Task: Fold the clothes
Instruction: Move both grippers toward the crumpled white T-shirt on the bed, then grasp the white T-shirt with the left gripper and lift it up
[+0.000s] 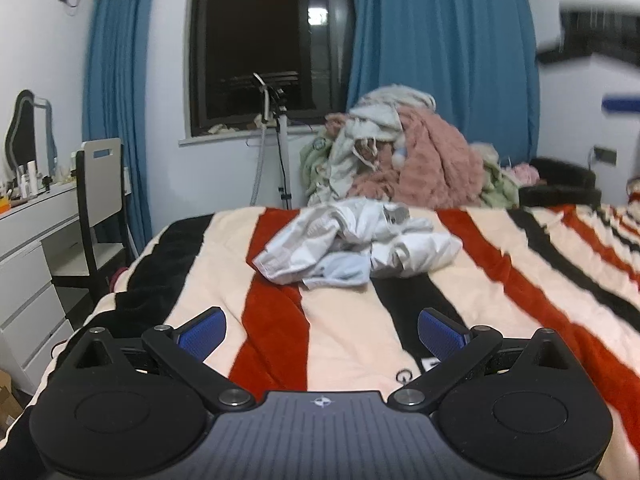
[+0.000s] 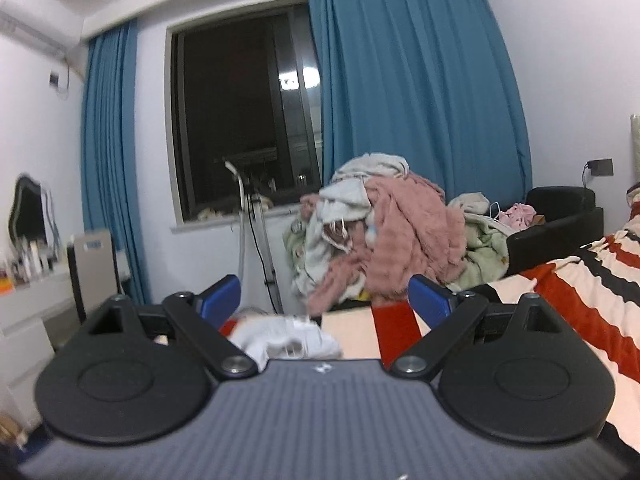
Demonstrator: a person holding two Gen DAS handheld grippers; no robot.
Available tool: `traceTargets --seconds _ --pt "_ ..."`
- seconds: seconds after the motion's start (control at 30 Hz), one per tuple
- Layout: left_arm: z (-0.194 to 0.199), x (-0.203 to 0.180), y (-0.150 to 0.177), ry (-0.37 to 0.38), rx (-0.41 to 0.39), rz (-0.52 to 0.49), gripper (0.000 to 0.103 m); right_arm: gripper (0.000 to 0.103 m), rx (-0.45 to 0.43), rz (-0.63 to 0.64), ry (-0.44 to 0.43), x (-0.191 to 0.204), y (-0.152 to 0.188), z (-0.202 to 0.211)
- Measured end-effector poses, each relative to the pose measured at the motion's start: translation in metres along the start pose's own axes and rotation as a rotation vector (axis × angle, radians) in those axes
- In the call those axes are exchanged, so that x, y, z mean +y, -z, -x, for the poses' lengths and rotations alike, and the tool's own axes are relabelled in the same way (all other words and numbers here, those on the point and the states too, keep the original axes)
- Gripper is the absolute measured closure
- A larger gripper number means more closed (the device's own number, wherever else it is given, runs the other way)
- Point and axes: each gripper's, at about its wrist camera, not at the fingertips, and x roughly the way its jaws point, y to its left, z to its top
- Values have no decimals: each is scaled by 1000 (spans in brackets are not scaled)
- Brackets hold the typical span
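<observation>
Left gripper point(image 1: 322, 334): jaws spread wide, nothing between them, held low over the striped blanket point(image 1: 520, 280) on the bed. The crumpled white and pale-blue garment point(image 1: 356, 246) lies on the blanket ahead of it, toward the far edge, well apart from the blue pads point(image 1: 202, 334).

Right gripper point(image 2: 324, 302): jaws likewise spread and empty. From this view the same garment point(image 2: 286, 338) is largely hidden behind the gripper body; only a blurred white part shows between the fingers, and whether it is touched cannot be told.

Beyond the bed, a heap of pink, grey and green clothes point(image 1: 400, 160) stands before the blue curtain point(image 1: 440, 40). Its base is cut off by the bed edge.
</observation>
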Motion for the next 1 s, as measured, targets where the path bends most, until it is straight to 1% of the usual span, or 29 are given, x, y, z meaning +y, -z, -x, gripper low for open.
traceTargets --seconds 0.03,0.1,0.2,0.3,0.4,0.5,0.6,0.63,0.67,0.7,0.77,0.8,0.87,0.9,1.0 --pt "-8 -2 0 0 15 -15 0 11 1 -10 -3 -5 -4 1" --pt "-26 -7 -2 -4 42 -45 0 11 8 -7 1 -18 -2 1" --pt "-61 -14 -11 -23 43 -120 0 11 32 -28 22 -38 16 1" --pt "-111 -23 -23 -81 43 -241 1 11 119 -61 55 -54 41 -10" --pt "-162 -31 -37 -125 33 -370 2 11 168 -103 36 -64 58 -23" --pt "-211 -41 -48 -168 21 -472 2 11 166 -70 41 -66 69 -34" --pt "-252 -48 -55 -201 34 -547 4 11 160 -59 40 -69 81 -47" --pt "-263 -50 -56 -225 32 -579 12 11 167 -57 41 -70 87 -51" --pt "-271 -50 -58 -244 23 -595 29 11 181 -58 40 -71 93 -56" --pt "-277 -49 -61 -256 11 -601 39 11 196 -64 38 -73 98 -61" --pt "-277 -39 -74 -222 -24 -527 79 11 221 -81 34 -75 107 -73" --pt "-274 -33 -83 -192 -41 -473 90 11 229 -86 34 -75 111 -79" --pt "-259 -18 -102 -136 -68 -359 93 11 241 -99 28 -75 118 -86" --pt "-250 -12 -111 -108 -83 -318 94 11 246 -106 24 -74 120 -90" --pt "-211 -1 -132 -36 -127 -252 95 11 242 -112 13 -70 126 -95"
